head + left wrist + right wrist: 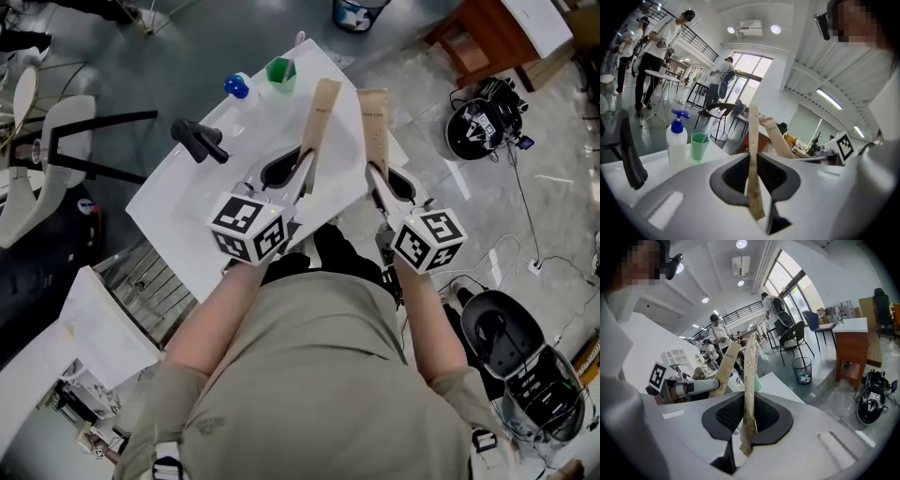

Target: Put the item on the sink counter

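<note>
Each of my grippers is shut on a long tan paper sleeve that stands up over the white sink counter (178,220). My left gripper (302,171) pinches the left sleeve (320,114) near its lower end; in the left gripper view that sleeve (753,140) runs straight up between the closed jaws. My right gripper (377,176) clamps the right sleeve (373,120), seen edge-on as the right sleeve (749,376) in the right gripper view. The two sleeves stand side by side, a little apart.
On the counter are a black faucet (199,141), a blue-capped pump bottle (236,86) and a green cup (280,72). A bin (356,11) and a wooden desk (487,33) stand beyond. Helmets (483,127) and cables lie on the floor at right. A chair (56,141) stands at left.
</note>
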### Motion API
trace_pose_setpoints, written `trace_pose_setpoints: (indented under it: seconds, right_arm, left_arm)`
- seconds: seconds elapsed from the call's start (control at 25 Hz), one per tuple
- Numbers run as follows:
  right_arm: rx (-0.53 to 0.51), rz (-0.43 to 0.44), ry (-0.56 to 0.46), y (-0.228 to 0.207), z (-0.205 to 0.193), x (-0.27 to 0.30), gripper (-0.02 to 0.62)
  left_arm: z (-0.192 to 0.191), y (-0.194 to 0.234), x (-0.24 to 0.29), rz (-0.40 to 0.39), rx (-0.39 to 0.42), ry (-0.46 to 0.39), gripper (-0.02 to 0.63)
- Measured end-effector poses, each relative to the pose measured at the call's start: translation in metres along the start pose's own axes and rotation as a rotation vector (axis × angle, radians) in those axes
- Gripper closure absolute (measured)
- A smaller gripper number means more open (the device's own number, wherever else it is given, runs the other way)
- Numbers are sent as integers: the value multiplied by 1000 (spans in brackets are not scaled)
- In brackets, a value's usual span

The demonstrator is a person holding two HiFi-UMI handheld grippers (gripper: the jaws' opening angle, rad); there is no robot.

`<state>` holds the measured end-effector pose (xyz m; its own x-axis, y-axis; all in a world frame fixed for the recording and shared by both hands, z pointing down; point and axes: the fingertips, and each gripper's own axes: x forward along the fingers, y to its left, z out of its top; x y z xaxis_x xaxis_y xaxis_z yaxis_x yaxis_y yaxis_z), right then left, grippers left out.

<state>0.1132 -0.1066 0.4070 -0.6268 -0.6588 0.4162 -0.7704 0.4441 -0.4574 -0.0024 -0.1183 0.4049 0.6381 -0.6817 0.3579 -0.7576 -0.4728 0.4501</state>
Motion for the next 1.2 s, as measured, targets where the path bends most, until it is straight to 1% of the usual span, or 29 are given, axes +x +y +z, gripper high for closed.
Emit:
trace_pose_setpoints:
  seconds: [0.36,0.72,0.96,1.2]
  right_arm:
    - [-22,42,70,-23,-5,30,548]
    - [-48,71,162,-52,-12,50,548]
    - [-55,81,222,-73,-25,58,548]
    - [-84,83,275,-85,-41,66,548]
  left_arm:
    - [-9,27,27,59,-86,-2,557]
    - [-16,49,67,113,-199,-8,557]
    - [-25,66,94,161,-225,-3,557]
    - [-37,81,118,203,-261,9,557]
